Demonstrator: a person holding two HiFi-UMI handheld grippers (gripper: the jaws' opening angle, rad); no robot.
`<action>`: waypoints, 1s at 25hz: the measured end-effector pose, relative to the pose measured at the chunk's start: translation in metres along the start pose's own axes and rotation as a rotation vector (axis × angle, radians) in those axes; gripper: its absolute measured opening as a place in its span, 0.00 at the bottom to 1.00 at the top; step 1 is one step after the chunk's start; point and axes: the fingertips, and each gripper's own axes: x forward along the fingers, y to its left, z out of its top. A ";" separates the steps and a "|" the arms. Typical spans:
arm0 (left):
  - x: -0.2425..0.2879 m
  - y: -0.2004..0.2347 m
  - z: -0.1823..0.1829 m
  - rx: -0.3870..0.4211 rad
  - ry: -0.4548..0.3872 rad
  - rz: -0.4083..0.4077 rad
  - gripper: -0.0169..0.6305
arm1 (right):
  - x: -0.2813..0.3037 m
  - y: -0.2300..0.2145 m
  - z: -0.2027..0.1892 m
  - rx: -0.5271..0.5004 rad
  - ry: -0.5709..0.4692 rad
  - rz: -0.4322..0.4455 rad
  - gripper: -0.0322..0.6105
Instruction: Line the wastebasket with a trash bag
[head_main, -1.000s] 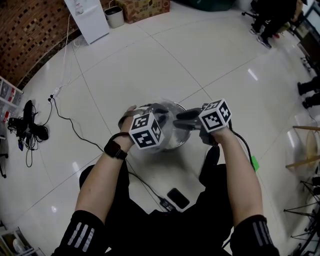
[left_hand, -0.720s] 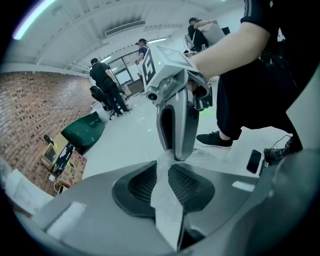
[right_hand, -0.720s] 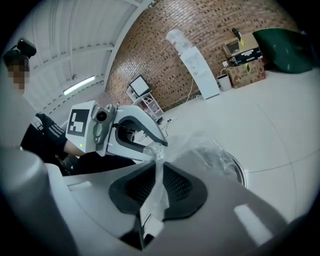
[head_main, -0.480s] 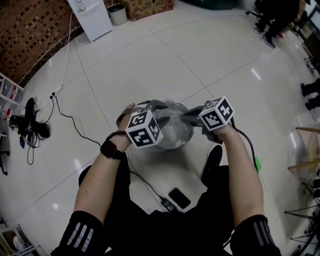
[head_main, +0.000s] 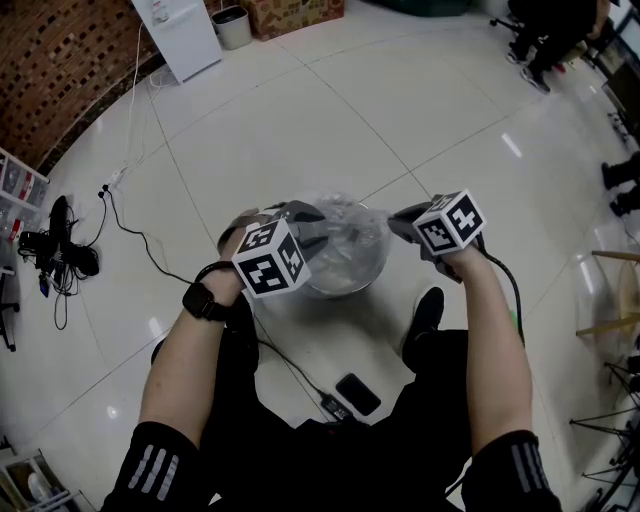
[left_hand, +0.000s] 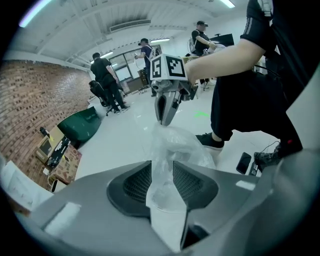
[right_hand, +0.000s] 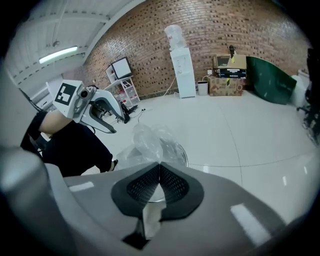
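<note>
A round metal wastebasket (head_main: 372, 272) stands on the white floor in front of my feet, with a crumpled clear trash bag (head_main: 345, 240) bulging over its mouth. My left gripper (head_main: 308, 224) reaches in from the left, and in its own view a bunch of the bag's film (left_hand: 175, 145) fills the gap between its pads (left_hand: 136, 181). My right gripper (head_main: 402, 220) comes from the right, shut on a thin edge of the trash bag (right_hand: 150, 142), above the wastebasket's rim (right_hand: 185, 156). Each gripper appears in the other's view: right gripper (left_hand: 165, 107), left gripper (right_hand: 107, 114).
A phone (head_main: 357, 396) and a black cable (head_main: 150, 255) lie on the floor near my legs. A water dispenser (head_main: 180, 35), a small bin (head_main: 232, 25) and cardboard boxes stand by the brick wall. People stand far right; wooden chair legs (head_main: 610, 290) are at the right edge.
The two grippers have drawn apart: the left one moved left, the right one moved right. The bag is spread wider over the wastebasket.
</note>
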 end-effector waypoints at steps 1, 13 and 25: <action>0.007 -0.004 -0.005 0.005 0.026 -0.015 0.23 | 0.001 -0.004 -0.004 -0.002 0.020 -0.020 0.06; 0.044 0.019 -0.090 -0.085 0.263 0.051 0.27 | 0.028 -0.043 -0.065 0.005 0.217 -0.117 0.06; 0.061 0.029 -0.120 -0.163 0.284 0.054 0.12 | 0.061 -0.052 -0.073 -0.008 0.235 -0.167 0.06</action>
